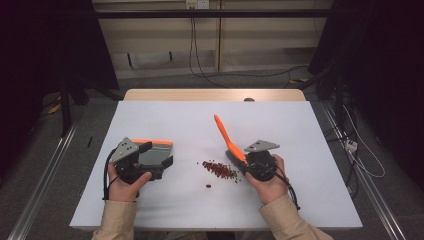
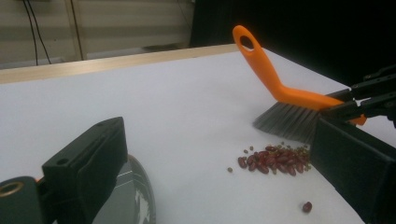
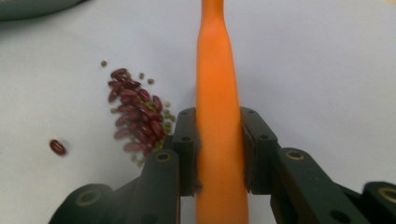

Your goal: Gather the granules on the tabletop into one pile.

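Observation:
An orange hand brush (image 1: 224, 134) slants up from the table, and my right gripper (image 1: 242, 160) is shut on its handle. The right gripper view shows the pads clamped on both sides of the brush (image 3: 217, 93). Its grey bristles (image 2: 287, 121) rest just right of a small pile of red beans (image 1: 220, 169). A grey dustpan (image 1: 154, 150) with an orange edge lies between the wide jaws of my left gripper (image 1: 159, 155). The dustpan (image 2: 135, 198) sits against one jaw, and I cannot make out whether the pads press on it.
One stray bean (image 1: 208, 186) lies in front of the pile, toward the person. The white table (image 1: 175, 120) has bare room behind and left of the beans. Its wooden far edge (image 1: 215, 94) meets a floor with cables.

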### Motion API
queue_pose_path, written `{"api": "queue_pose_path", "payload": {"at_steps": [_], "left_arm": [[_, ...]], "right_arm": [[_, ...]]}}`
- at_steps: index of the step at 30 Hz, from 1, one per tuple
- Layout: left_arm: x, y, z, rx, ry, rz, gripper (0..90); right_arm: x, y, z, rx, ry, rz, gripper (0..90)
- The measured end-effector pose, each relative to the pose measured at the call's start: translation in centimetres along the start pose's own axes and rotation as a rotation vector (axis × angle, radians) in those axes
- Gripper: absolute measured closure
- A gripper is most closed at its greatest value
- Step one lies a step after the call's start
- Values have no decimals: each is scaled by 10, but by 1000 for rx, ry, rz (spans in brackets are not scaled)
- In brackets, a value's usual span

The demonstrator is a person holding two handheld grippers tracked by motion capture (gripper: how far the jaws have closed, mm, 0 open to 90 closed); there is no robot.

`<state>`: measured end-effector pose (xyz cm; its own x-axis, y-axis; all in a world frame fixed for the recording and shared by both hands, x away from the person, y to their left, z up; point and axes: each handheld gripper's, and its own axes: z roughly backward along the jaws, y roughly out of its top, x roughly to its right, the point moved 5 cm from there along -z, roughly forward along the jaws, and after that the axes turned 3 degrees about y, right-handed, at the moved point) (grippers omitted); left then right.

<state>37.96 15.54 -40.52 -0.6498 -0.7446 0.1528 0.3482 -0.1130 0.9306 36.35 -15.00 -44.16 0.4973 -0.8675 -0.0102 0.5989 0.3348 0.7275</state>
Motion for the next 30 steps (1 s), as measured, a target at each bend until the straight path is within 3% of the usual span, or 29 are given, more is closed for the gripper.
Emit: {"api": "queue_pose_path", "payload": {"at_steps": [5, 15, 19, 22, 30], "left_arm": [[-3, -2, 3, -1, 7, -1, 46], [-4, -3, 0, -13, 6, -8, 46], [-4, -3, 0, -16, 6, -7, 46], [-5, -4, 1, -20, 8, -7, 46], [-9, -5, 10, -47, 36, -21, 46]], "right_arm": [[-16, 7, -10, 15, -1, 5, 712], [-21, 12, -18, 53, -6, -40, 712], [-21, 15, -21, 65, 23, -66, 712], [-22, 16, -23, 61, 22, -49, 712], [-6, 18, -13, 89, 30, -60, 712]]}}
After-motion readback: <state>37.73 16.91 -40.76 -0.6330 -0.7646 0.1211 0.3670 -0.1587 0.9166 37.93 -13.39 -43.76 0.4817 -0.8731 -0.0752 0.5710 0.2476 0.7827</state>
